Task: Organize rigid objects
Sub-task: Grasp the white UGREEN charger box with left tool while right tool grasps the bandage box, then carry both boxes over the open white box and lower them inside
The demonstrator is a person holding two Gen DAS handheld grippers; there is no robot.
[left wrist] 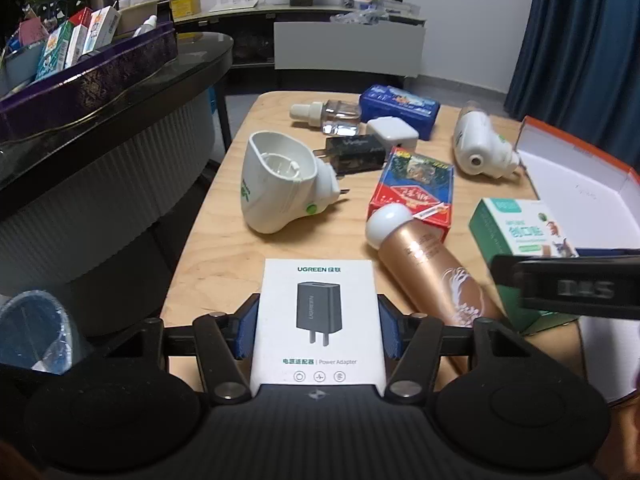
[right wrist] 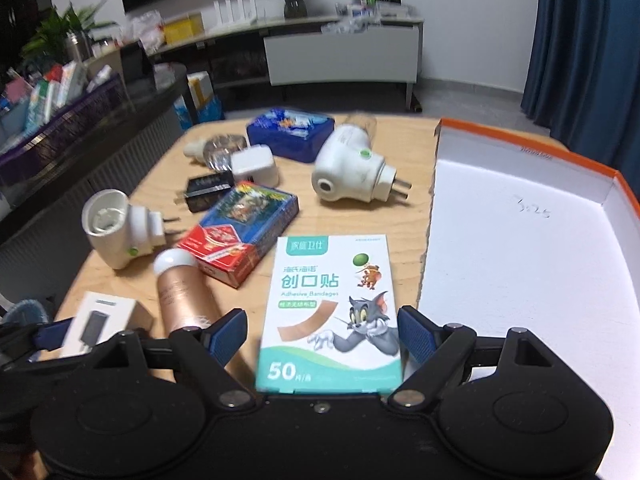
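Observation:
My left gripper point(left wrist: 318, 330) is shut on a white UGREEN power adapter box point(left wrist: 318, 320), held over the near edge of the wooden table point(left wrist: 216, 248). My right gripper point(right wrist: 322, 340) is open, its blue pads either side of a green and white adhesive bandage box point(right wrist: 332, 312) with gaps on both sides; I cannot tell whether the box rests on the table. The bandage box point(left wrist: 516, 228) and right gripper also show in the left wrist view. An open white box with an orange rim point(right wrist: 520, 248) lies to the right.
On the table lie a gold bottle point(left wrist: 432, 268), a red and blue card box point(left wrist: 412, 188), two white plug-in vaporisers point(left wrist: 280, 184) point(left wrist: 480, 144), a black charger point(left wrist: 352, 152), a white charger point(left wrist: 392, 130), a clear refill bottle point(left wrist: 328, 114) and a blue tin point(left wrist: 396, 106). A dark counter point(left wrist: 120, 92) stands left.

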